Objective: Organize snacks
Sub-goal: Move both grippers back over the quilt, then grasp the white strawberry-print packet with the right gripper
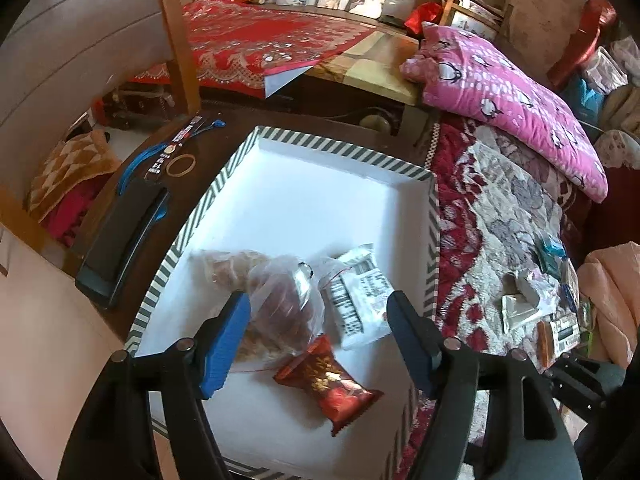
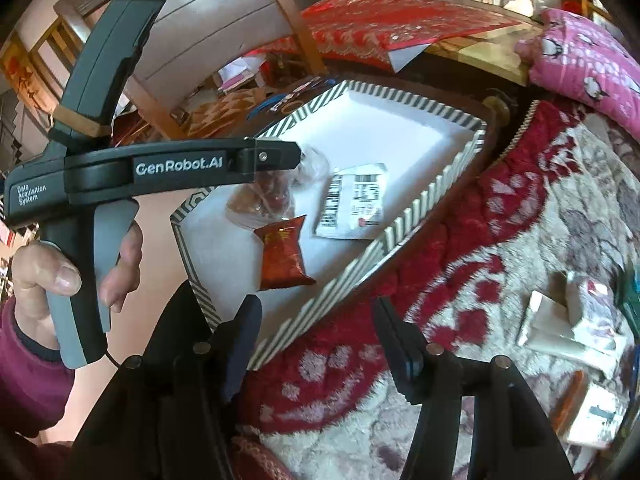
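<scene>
A white tray with a striped rim [image 1: 344, 148] [image 2: 432, 184] holds a clear bag of brown pastries [image 1: 272, 304] [image 2: 264, 200], a red snack packet [image 1: 328, 384] [image 2: 282, 254] and a white labelled packet [image 1: 360, 300] [image 2: 354, 202]. My left gripper [image 1: 316, 340] is open and empty, hovering over the tray above the pastry bag and red packet; it also shows in the right wrist view [image 2: 280, 152]. My right gripper [image 2: 316, 344] is open and empty above the tray's near rim and the red floral blanket [image 2: 460, 280]. Several loose snack packets [image 1: 540, 312] [image 2: 572, 328] lie on the blanket to the right.
A dark wooden table [image 1: 208, 136] bears the tray, a black case [image 1: 120, 240], a rubber band [image 1: 181, 165] and a blue lanyard [image 1: 136, 164]. A pink pillow [image 1: 512, 96] lies behind the blanket. A wooden chair [image 1: 180, 32] stands at the back left.
</scene>
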Available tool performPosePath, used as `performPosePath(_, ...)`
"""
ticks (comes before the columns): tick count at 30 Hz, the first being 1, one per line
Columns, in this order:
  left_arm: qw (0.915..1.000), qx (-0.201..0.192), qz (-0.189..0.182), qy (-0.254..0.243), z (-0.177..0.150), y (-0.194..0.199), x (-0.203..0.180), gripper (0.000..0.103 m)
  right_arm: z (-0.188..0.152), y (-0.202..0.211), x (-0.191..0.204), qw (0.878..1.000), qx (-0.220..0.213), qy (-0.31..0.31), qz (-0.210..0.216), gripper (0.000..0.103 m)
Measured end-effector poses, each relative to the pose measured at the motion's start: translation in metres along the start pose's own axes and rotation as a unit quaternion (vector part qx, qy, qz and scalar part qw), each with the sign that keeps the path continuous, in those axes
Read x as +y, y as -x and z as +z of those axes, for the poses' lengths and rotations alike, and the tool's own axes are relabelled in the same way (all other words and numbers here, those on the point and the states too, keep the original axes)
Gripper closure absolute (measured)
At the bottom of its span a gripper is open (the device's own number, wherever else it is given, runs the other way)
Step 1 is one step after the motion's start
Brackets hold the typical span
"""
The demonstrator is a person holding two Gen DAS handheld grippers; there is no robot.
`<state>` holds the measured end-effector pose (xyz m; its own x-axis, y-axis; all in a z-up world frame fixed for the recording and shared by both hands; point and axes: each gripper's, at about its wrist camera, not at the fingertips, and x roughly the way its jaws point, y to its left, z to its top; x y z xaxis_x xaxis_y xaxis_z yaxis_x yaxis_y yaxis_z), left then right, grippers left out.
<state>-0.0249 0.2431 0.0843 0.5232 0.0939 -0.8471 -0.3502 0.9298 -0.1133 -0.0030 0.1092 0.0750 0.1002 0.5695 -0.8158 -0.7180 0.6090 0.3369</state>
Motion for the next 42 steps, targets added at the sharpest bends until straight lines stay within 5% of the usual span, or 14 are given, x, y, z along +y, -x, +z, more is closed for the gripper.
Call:
performPosePath(21,0.9988,-0.004,-0.02,-0.044,-0.008,0.011,-0.063,0.02,-0.041,0.061,-0.06,0.996,-0.04,-0.068,-0.047,0.032)
performPosePath(36,0.9903,0.031,-0.051,-0.125,-0.021,-0.009,-0.141,0.019,-0.092,0.104,-0.124,0.984,-0.056,-0.145,-0.091,0.029)
performPosePath(42,0.9891,0.04,-0.061,-0.128,-0.02,-0.018,-0.163,0.019,-0.084,0.108,-0.142,0.979,-0.064,-0.161,-0.108,0.028)
